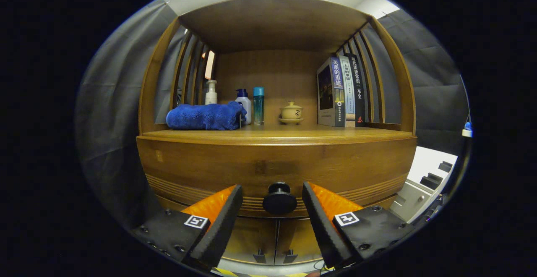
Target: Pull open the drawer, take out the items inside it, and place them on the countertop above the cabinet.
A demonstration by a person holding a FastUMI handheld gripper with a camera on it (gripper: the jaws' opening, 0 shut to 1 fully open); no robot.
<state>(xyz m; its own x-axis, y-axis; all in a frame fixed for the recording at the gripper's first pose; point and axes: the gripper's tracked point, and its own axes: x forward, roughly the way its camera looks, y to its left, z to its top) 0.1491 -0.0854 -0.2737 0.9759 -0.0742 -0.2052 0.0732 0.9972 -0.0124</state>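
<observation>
The hand-held gripper is spread wide, its fingers flanking the round drawer knob without touching it. To do this well, close squarely on the knob, then pull straight back. The drawer below the counter is shut, contents hidden.

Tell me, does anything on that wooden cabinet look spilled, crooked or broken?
Nothing stands out. The blue folded towel, bottles, lidded ceramic cup and upright books sit tidily on the countertop. The open gripper flanks the closed drawer's round black knob.
</observation>
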